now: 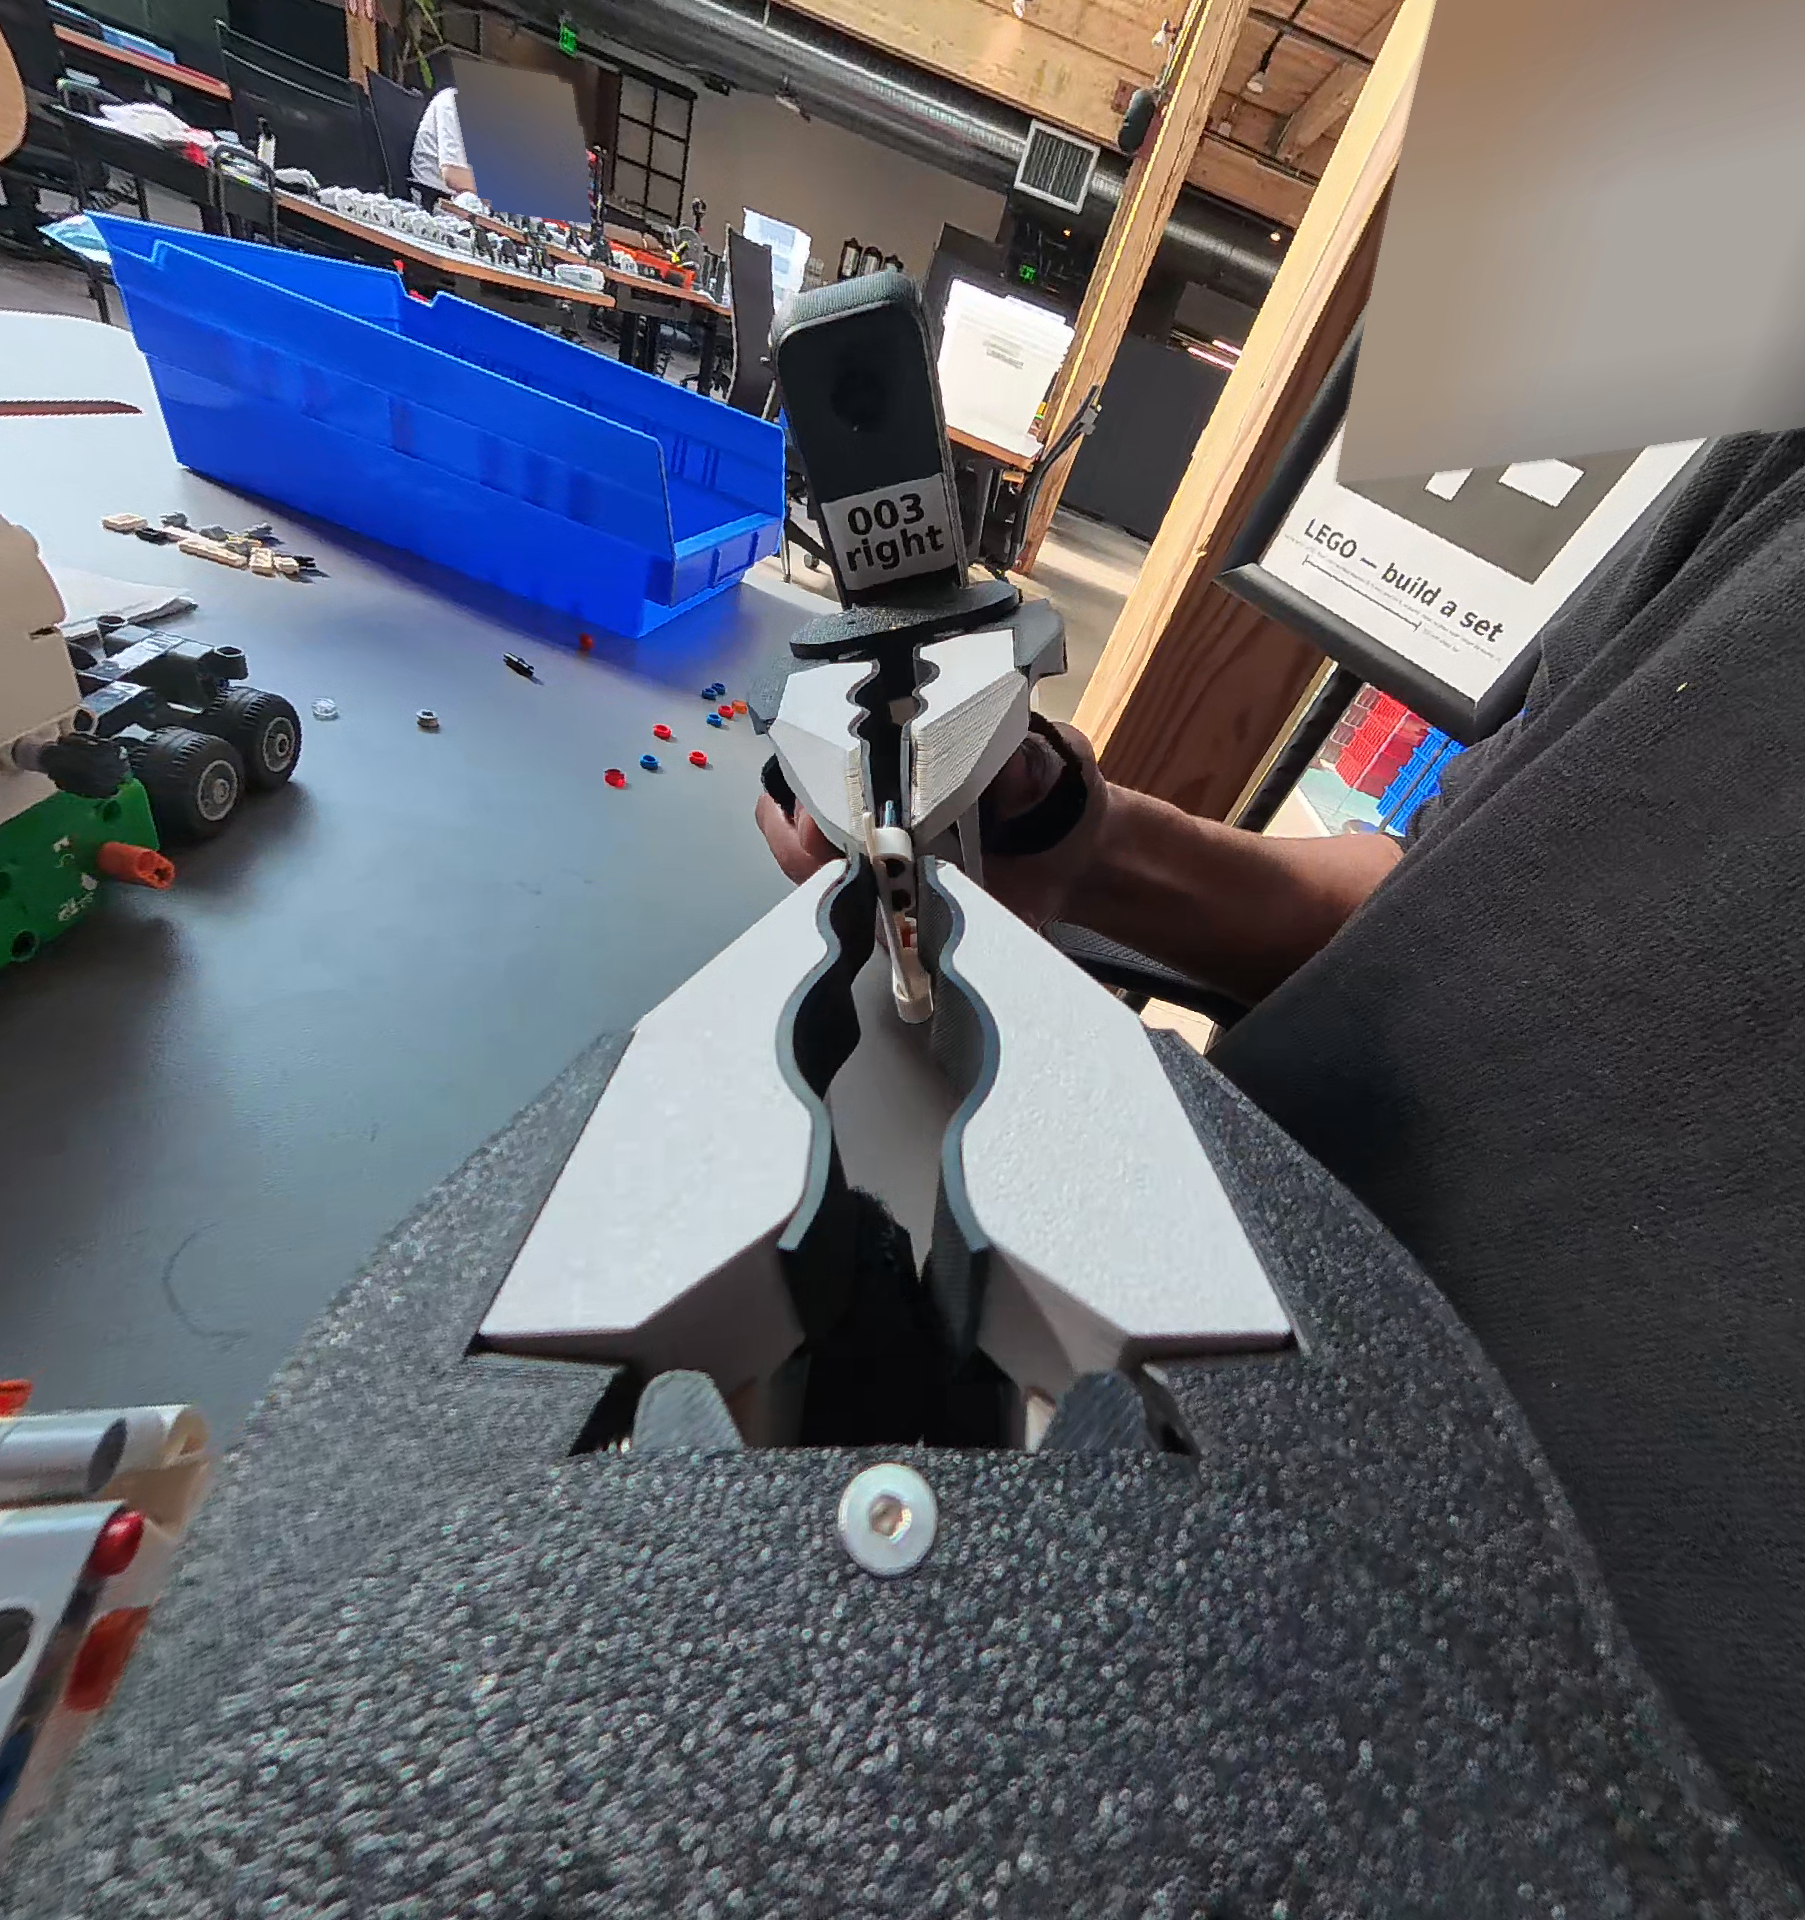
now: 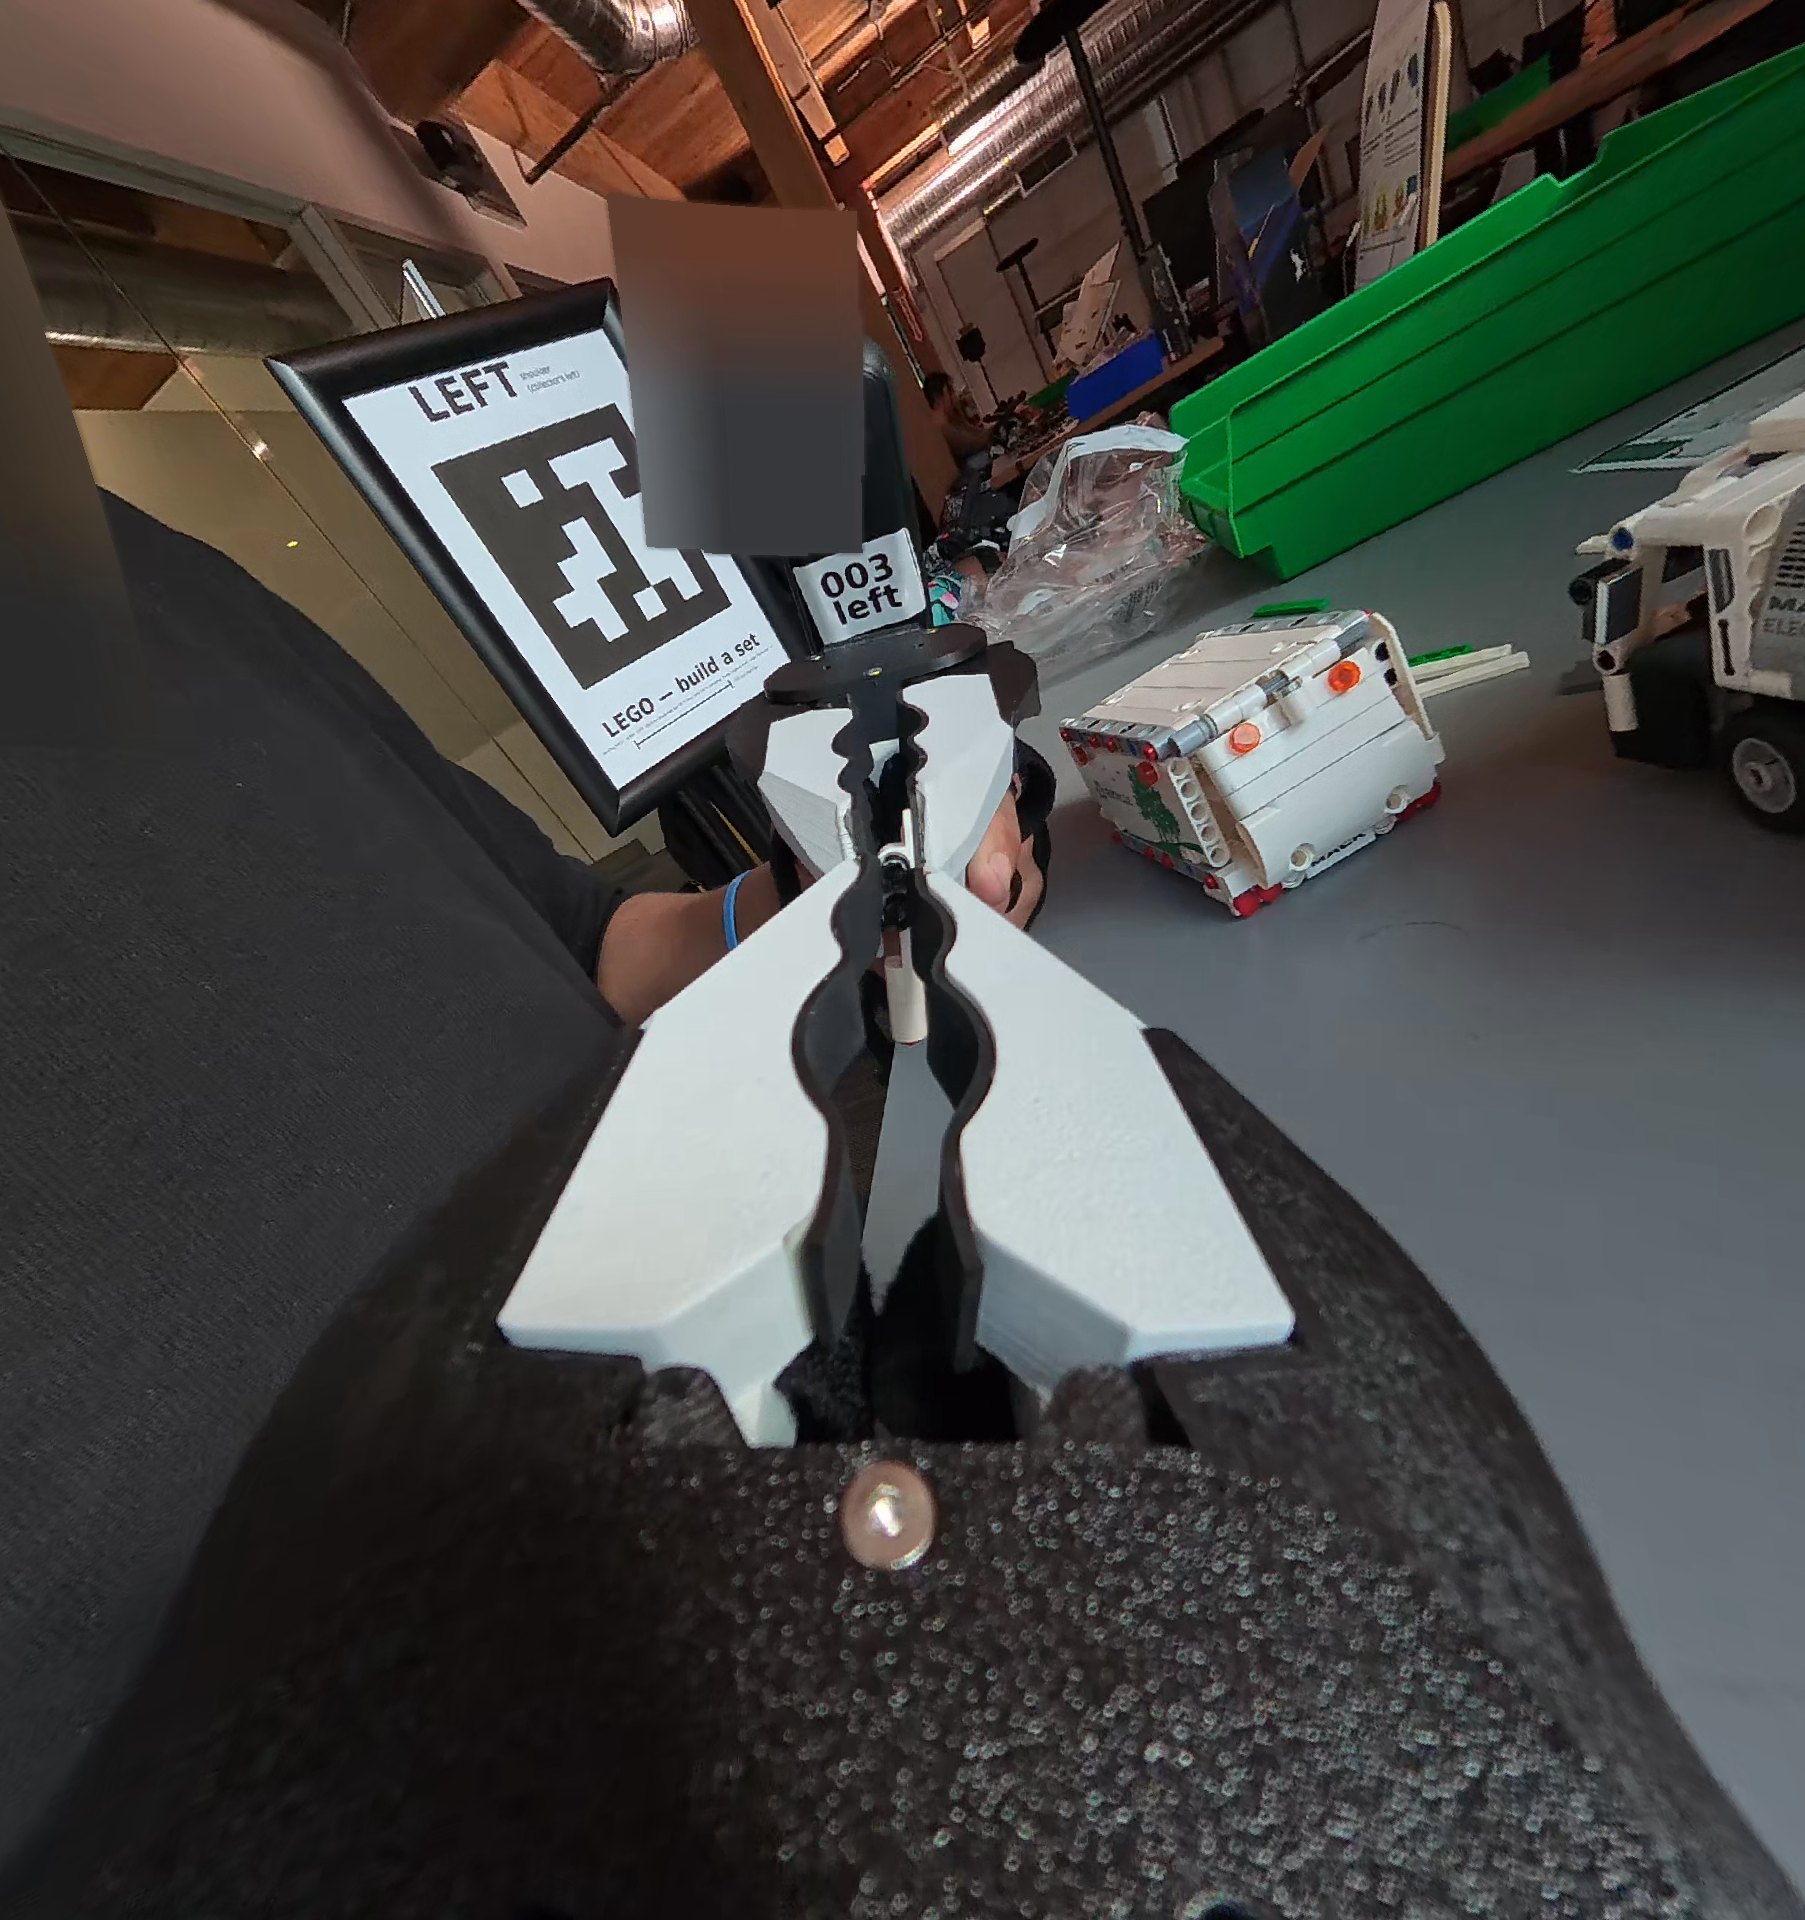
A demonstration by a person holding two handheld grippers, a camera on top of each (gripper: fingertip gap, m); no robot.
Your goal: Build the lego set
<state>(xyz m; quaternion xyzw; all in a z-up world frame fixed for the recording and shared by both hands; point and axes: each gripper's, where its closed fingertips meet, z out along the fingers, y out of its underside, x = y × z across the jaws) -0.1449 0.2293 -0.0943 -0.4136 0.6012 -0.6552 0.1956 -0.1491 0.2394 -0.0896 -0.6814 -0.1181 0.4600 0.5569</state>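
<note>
Left gripper [image 1: 893,914] and right gripper [image 2: 893,920] raised above the worktop, aimed tip to tip and nearly touching, jaws of each drawn close with a narrow gap, bare forearm [image 1: 1189,883] reaching in behind the right one.

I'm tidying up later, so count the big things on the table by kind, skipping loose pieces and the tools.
Blue bin: 1
Green bin: 1
Truck: 1
White box build: 1
Plastic bag: 1
Total: 5
</note>
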